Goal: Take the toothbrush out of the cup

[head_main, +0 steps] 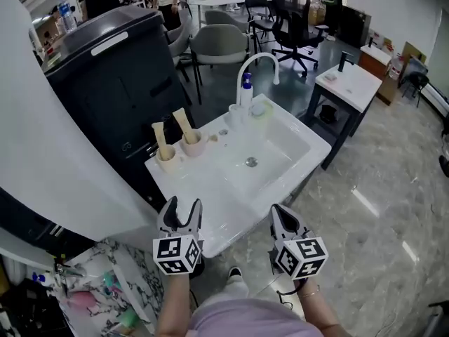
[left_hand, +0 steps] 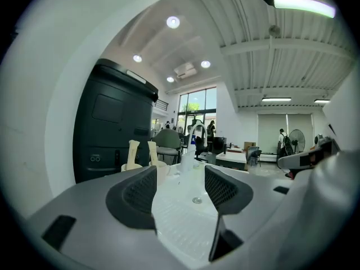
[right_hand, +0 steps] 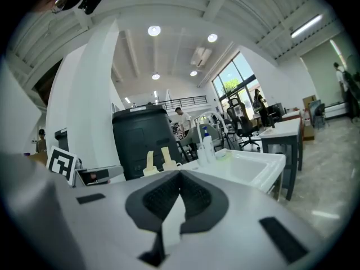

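Observation:
Two cream cups stand on the left ledge of the white sink (head_main: pixel 309 140), each with a beige toothbrush upright in it: the near cup (head_main: pixel 167 160) with its toothbrush (head_main: pixel 160 140), the far cup (head_main: pixel 193 145) with its toothbrush (head_main: pixel 184 125). Both toothbrushes also show in the left gripper view (left_hand: pixel 133 153) (left_hand: pixel 152 152) and the right gripper view (right_hand: pixel 149 162) (right_hand: pixel 167 157). My left gripper (head_main: pixel 184 206) (left_hand: pixel 180 187) hangs open over the sink's near edge, short of the cups. My right gripper (head_main: pixel 278 210) (right_hand: pixel 180 180) is shut and empty, beside the front corner.
A curved tap (head_main: pixel 257 63) and a soap bottle (head_main: pixel 246 90) stand at the sink's far end. A tall dark bin (head_main: pixel 116 72) backs the cups. A white column (head_main: pixel 42 146) rises at the left. Chairs (head_main: pixel 221 44) and a small white table (head_main: pixel 351 83) lie beyond.

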A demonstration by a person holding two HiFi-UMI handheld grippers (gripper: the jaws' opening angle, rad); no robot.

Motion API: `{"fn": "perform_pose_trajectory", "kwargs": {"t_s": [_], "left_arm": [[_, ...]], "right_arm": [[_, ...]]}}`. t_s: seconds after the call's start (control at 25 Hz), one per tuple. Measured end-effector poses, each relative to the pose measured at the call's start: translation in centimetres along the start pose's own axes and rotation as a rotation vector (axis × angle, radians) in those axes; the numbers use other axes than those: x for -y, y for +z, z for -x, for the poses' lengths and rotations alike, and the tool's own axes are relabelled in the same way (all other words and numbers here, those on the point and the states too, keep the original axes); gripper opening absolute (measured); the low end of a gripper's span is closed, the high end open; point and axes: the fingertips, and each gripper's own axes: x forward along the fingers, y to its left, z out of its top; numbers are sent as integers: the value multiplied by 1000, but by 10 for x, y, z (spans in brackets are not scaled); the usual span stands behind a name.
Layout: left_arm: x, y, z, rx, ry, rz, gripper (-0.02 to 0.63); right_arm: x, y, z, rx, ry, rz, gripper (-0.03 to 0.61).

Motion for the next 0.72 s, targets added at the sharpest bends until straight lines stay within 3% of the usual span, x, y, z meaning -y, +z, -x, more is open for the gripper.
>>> {"fn": "perform_pose_trajectory", "kwargs": {"t_s": [0.4, 0.72], "left_arm": [[-63, 22, -54, 25, 82, 20, 258], [-102, 27, -83, 22, 208, 35, 258]], "right_arm": [[-18, 33, -91, 5, 77, 48, 3], [-28, 54, -165, -8, 222, 81, 3]]}}
